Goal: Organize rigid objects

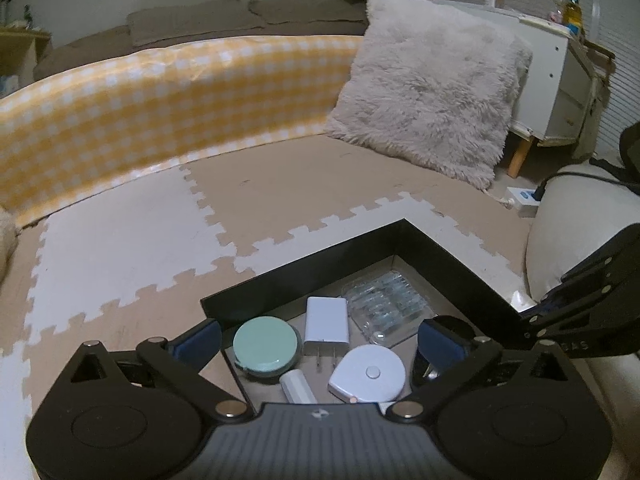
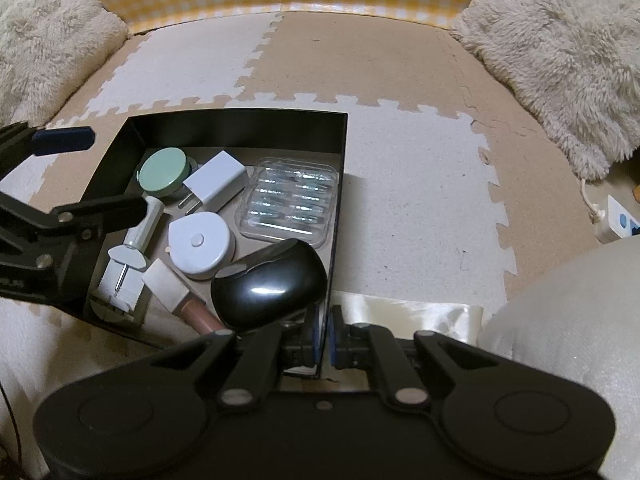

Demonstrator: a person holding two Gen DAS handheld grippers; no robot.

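Pinching the box's (image 2: 240, 118) near right wall, the right gripper (image 2: 324, 342) steadies it, jaws nearly closed, while the left gripper (image 1: 320, 334) hovers wide open and empty above the mouse (image 2: 269, 282) and charger (image 2: 214, 182) inside.

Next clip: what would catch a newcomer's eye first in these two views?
Probably the black box on the puzzle-mat floor, packed with small items: a glossy black mouse at its near right corner, a white tape measure mid-box, a mint-green round case at the far left. The right gripper is clamped on the box's right wall, while the left gripper hangs open above.
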